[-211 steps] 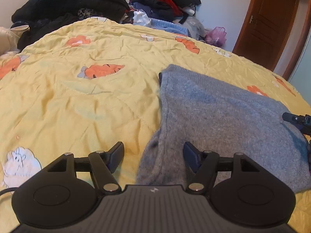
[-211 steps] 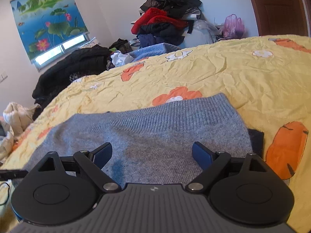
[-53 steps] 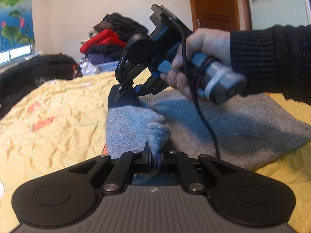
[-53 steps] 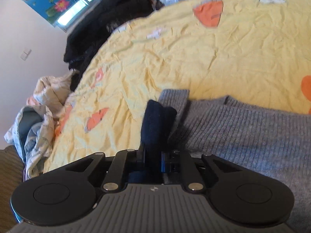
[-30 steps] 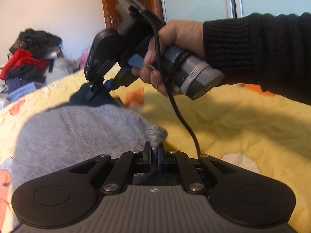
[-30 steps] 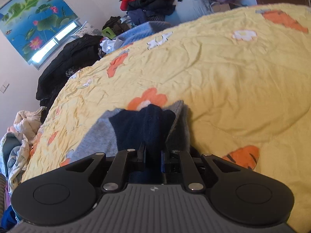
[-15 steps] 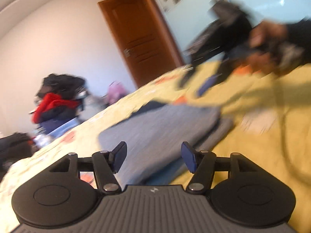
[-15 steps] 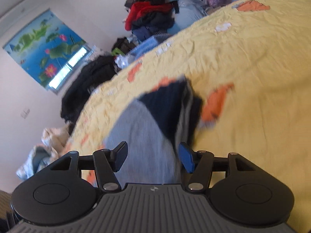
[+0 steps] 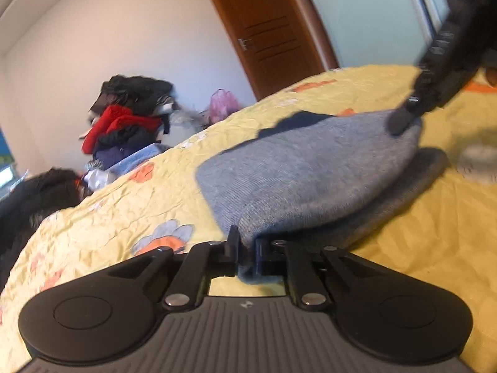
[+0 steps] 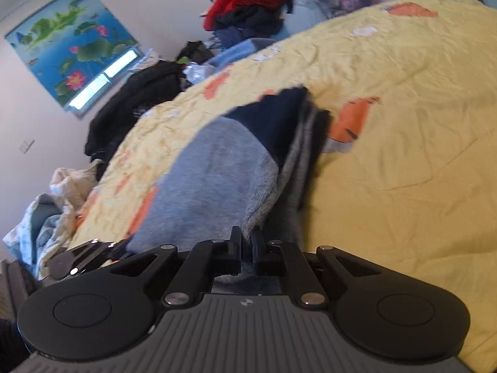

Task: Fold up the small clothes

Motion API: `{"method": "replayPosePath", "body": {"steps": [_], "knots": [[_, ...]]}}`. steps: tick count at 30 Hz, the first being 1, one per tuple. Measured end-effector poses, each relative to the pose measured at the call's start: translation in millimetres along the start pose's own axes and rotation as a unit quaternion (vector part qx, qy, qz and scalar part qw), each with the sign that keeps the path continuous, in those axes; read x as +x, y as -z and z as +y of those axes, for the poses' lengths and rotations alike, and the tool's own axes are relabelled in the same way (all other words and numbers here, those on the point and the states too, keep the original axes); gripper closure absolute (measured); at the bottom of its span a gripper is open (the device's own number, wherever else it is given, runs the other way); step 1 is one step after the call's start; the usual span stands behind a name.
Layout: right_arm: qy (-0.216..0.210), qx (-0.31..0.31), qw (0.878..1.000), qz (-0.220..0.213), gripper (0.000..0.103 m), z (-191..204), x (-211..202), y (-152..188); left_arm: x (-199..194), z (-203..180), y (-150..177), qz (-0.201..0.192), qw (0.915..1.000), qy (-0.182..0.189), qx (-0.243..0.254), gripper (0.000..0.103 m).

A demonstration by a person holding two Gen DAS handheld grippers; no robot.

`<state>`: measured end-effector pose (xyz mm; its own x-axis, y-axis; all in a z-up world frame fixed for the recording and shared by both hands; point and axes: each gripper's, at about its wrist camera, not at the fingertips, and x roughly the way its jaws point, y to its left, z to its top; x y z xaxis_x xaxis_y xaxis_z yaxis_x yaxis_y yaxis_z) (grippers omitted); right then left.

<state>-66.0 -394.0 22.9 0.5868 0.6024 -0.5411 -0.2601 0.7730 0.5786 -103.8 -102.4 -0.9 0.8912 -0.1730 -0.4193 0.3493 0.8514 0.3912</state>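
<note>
A grey knitted garment (image 9: 310, 168) with a dark navy band lies folded in layers on the yellow bedspread (image 9: 111, 217). My left gripper (image 9: 247, 248) is shut on its near folded corner. My right gripper (image 10: 246, 245) is shut on another corner of the same garment (image 10: 211, 180), whose navy band (image 10: 279, 115) lies at the far end. The right gripper (image 9: 403, 121) also shows in the left wrist view at the garment's far right edge. The left gripper's body (image 10: 87, 256) shows at the lower left of the right wrist view.
A heap of red, black and blue clothes (image 9: 127, 124) stands beyond the bed by the wall. Black garments (image 10: 136, 105) and a pale bundle (image 10: 52, 199) lie off the bed's far side. A brown door (image 9: 264, 31) is behind the bed.
Half a second ago both grippers were open above the folded garment. Now both have come down and shut on its near corners.
</note>
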Motion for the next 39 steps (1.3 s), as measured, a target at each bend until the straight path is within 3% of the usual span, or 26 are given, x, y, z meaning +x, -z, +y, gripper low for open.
{"method": "replayPosePath", "body": {"steps": [3,6,9,11,13,16,19,23,24,26,28,34,38,39], "knots": [[0.006,-0.007,1.000,0.011,0.089,2.1,-8.5,9.9,-1.1,7.3,6.9,0.012,0.9999,0.009,0.005,0.095],[0.022,0.032,0.999,0.038,0.088,-20.0,8.5,22.9,9.9,-0.1,10.6,0.042,0.9986,0.016,0.029,0.095],[0.001,0.056,0.998,0.031,0.070,-20.3,6.2,18.4,-0.3,6.6,7.8,0.025,0.9986,0.037,0.028,0.091],[-0.007,0.049,0.999,-0.006,0.033,-17.3,-4.3,1.8,-15.1,16.1,9.1,0.013,0.9964,0.080,0.024,0.084],[-0.002,0.048,0.998,-0.050,0.026,-17.9,-9.0,-22.1,-23.9,22.6,5.8,0.002,0.9948,0.100,0.016,0.061],[-0.006,0.057,0.995,-0.077,0.026,-26.8,11.0,-66.1,-30.3,24.2,-9.5,-0.041,0.9942,0.100,0.005,0.037],[0.014,0.062,0.996,-0.069,0.028,-36.9,52.8,-104.3,-16.5,19.1,-19.6,-0.056,0.9936,0.098,-0.006,0.035],[0.044,0.056,0.996,-0.044,0.036,-42.5,104.7,-129.5,15.6,10.1,-20.8,-0.009,0.9947,0.098,-0.028,0.035],[0.052,0.058,0.996,-0.036,0.040,-43.5,114.1,-132.1,19.8,9.8,-19.6,-0.002,0.9943,0.100,-0.037,0.035],[0.053,0.044,0.997,-0.030,0.075,-40.3,122.9,-129.7,24.3,10.5,-18.1,0.012,0.9932,0.104,-0.051,0.035],[0.068,0.012,0.997,-0.037,0.086,-34.3,120.8,-127.6,25.6,9.9,-15.7,0.013,0.9932,0.103,-0.051,0.035],[0.073,0.001,0.994,-0.080,0.090,-34.1,102.3,-135.6,34.3,9.5,-11.5,0.037,0.9880,0.130,-0.075,0.035],[0.098,0.036,0.994,-0.031,0.090,-63.1,130.6,-121.6,38.2,13.3,-11.2,0.040,0.9858,0.139,-0.085,0.034],[0.097,0.034,0.994,-0.038,0.089,-61.9,131.2,-117.9,35.7,16.4,-10.4,0.037,0.9851,0.142,-0.090,0.033]]}}
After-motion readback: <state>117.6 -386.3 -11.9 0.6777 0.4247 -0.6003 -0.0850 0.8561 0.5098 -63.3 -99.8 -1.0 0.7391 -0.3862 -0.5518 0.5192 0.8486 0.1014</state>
